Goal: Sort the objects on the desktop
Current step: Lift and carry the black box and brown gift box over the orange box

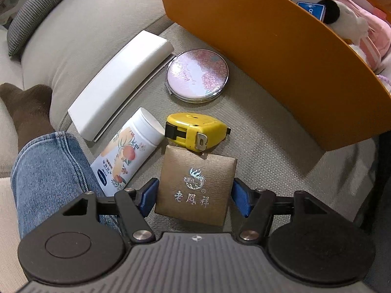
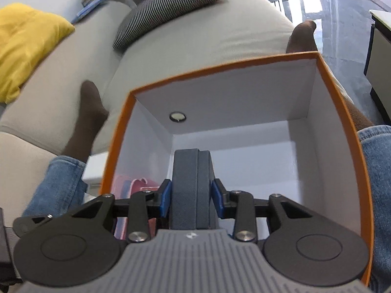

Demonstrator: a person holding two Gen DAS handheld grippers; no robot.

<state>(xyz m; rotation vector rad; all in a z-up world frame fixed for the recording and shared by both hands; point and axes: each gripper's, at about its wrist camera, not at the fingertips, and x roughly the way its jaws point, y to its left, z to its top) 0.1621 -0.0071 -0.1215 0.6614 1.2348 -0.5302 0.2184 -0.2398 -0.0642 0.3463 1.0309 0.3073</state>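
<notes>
Blue pads of your left gripper point(image 1: 194, 197) stand apart on either side of the brown gift box point(image 1: 195, 186), which lies flat on the grey cushion point(image 1: 268, 131); thin gaps show at both pads, so I judge nothing is clamped yet. The box sits squarely between the fingers, its printed face up and its length running away from the tool. Just beyond its far edge lies the yellow tape measure point(image 1: 195, 131), touching or nearly touching it; ahead and left lies the white lotion tube point(image 1: 129, 151), and farther ahead the round compact mirror point(image 1: 197, 75). Your right gripper point(image 2: 190, 200) is clamped on a dark grey case point(image 2: 190, 190), held on edge with its long axis pointing forward and down into the orange box point(image 2: 342, 112), whose white floor lies directly ahead. The left hand is plainly the nearer to the gift box; closing squarely across it is what the coming move turns on.
</notes>
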